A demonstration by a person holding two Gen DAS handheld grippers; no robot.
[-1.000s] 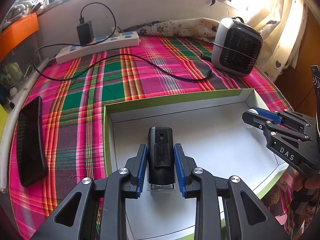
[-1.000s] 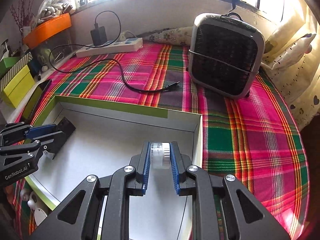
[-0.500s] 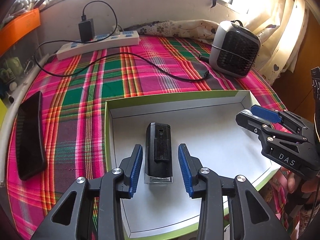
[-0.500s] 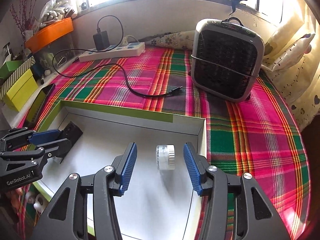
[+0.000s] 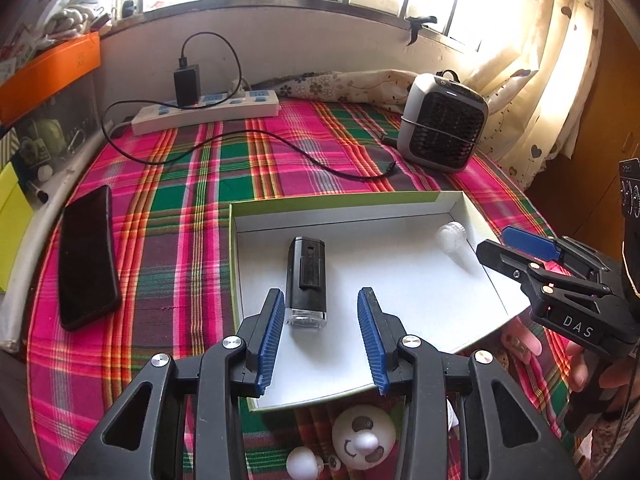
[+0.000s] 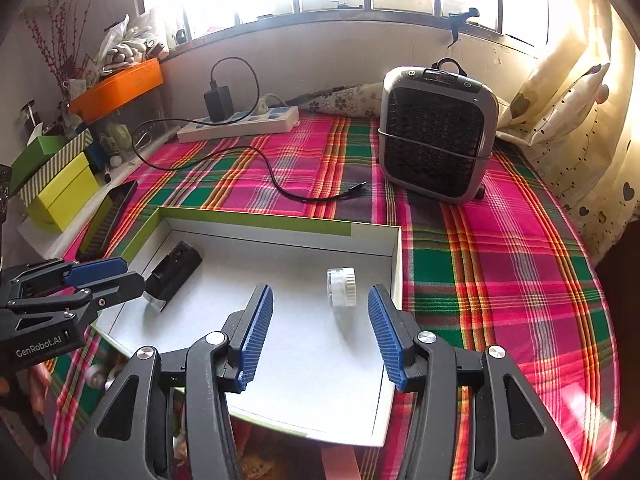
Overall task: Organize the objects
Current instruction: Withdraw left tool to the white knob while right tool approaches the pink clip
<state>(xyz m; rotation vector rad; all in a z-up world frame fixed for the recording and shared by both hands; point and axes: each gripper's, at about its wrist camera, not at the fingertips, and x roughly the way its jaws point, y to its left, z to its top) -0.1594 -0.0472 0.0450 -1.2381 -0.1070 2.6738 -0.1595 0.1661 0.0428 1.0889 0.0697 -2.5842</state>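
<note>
A shallow white box with a green rim (image 5: 344, 200) lies on the plaid cloth. In its left half lies a black device with a clear end (image 5: 307, 276), lengthwise. My left gripper (image 5: 320, 296) stands open above the device's near end, pads apart from it. A small clear ribbed jar (image 6: 341, 290) lies on its side near the box's right wall. My right gripper (image 6: 320, 294) hangs open over it without touching. Each gripper shows in the other's view: the right gripper (image 5: 508, 246) at the right edge, the left gripper (image 6: 128, 274) at the left.
A black phone (image 5: 86, 256) lies left of the box. Behind it are a power strip (image 5: 206, 110) with a charger and a trailing black cable (image 5: 280, 142), and a grey fan (image 5: 440, 132). White ball toys (image 5: 362, 432) lie at the box's near edge. Yellow-green boxes (image 6: 60, 192) stand at the left.
Both grippers opened and let go, the left of the black device, the right of the clear jar. Both have since drawn back and up; the device and the jar stay in the box.
</note>
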